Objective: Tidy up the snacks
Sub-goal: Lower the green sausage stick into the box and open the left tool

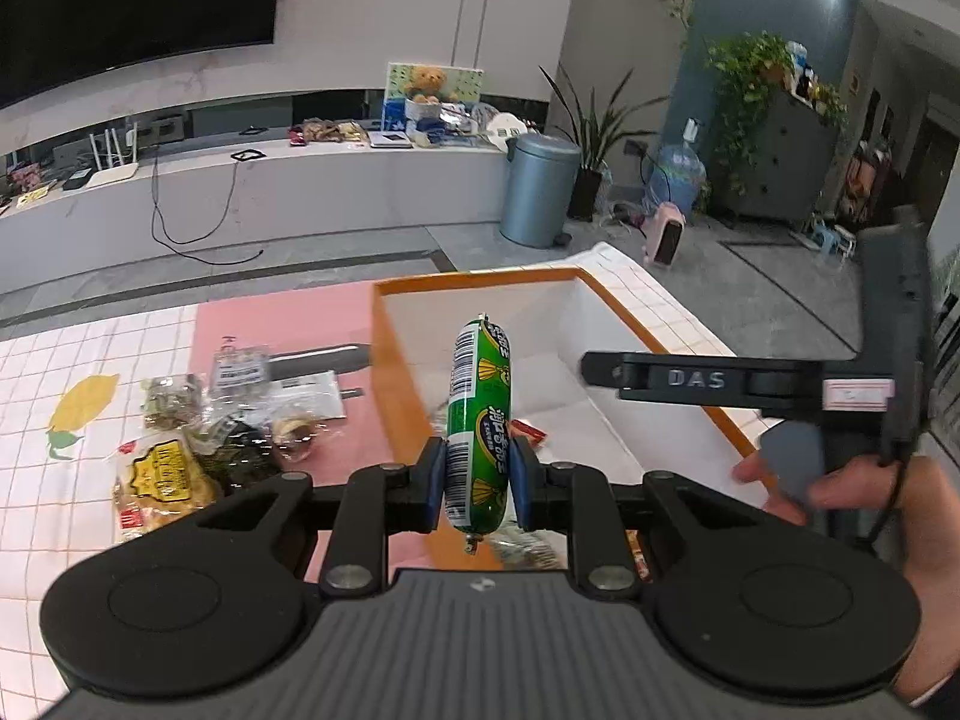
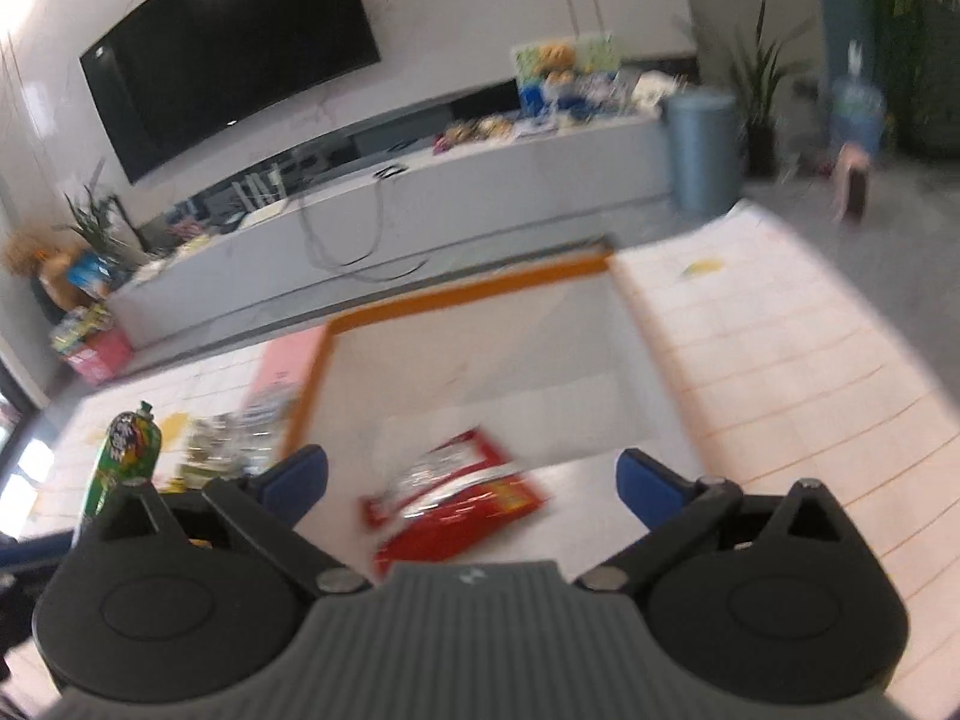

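Note:
A green sausage stick [image 1: 480, 414] stands upright between the blue pads of my left gripper [image 1: 477, 483], which is shut on it over the near-left edge of the orange-rimmed white box [image 1: 384, 354]. My right gripper [image 2: 471, 480] hangs above the box [image 2: 462, 300] with its jaws wide apart and nothing between them. Below it a red snack packet [image 2: 462, 504] lies on the box floor. The same green sausage [image 2: 123, 456] shows at the left of the right wrist view. The right gripper's handle [image 1: 720, 384] and the hand on it reach over the box's right side.
Several loose snack packets [image 1: 198, 438] lie in a heap on the pink mat [image 1: 288, 324] left of the box. A checked white cloth [image 1: 60, 396] covers the table. Beyond the table edge are a long low bench [image 1: 252, 192] and a grey bin [image 1: 540, 189].

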{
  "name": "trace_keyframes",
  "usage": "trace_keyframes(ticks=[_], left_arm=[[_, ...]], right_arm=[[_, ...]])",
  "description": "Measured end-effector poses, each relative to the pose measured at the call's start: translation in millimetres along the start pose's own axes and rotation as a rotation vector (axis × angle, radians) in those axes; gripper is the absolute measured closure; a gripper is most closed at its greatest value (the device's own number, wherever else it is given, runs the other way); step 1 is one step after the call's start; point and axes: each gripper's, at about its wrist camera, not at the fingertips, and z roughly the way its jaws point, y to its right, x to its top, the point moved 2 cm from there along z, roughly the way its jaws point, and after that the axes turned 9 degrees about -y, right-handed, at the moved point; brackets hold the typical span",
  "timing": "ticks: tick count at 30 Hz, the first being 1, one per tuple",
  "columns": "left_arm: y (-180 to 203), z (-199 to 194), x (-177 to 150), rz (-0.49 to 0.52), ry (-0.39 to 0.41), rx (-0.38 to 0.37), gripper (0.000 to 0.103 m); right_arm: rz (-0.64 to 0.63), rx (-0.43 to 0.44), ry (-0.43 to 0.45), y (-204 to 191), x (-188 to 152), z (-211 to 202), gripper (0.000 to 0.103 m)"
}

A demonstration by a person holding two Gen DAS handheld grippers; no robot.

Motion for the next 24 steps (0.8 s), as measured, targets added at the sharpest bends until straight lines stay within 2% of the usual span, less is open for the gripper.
trace_keyframes(ticks=[5, 9, 14, 18, 24], left_arm=[[30.6, 22.5, 5.0, 0.029, -0.035, -0.013, 0.079], [48.6, 52.7, 9.2, 0.029, -0.107, -0.005, 0.079], [64.7, 100.6, 15.4, 0.071, -0.214, 0.045, 0.079], [73.6, 134.6, 19.5, 0.13, -0.295, 0.07, 0.079], [86.2, 166.5, 22.1, 0.205, -0.366, 0.13, 0.078]], right_arm=[[-0.018, -0.051, 0.043, 24.6, 2.5, -26.6, 0.003], [-0.015, -0.061, 0.065, 40.5, 2.9, -39.5, 0.003], [0.013, -0.088, 0.041, 58.3, 0.8, -33.5, 0.003], [0.097, -0.134, 0.04, 75.7, 0.5, -29.0, 0.003], [0.179, -0.132, 0.024, 94.2, 1.2, -21.3, 0.003]])
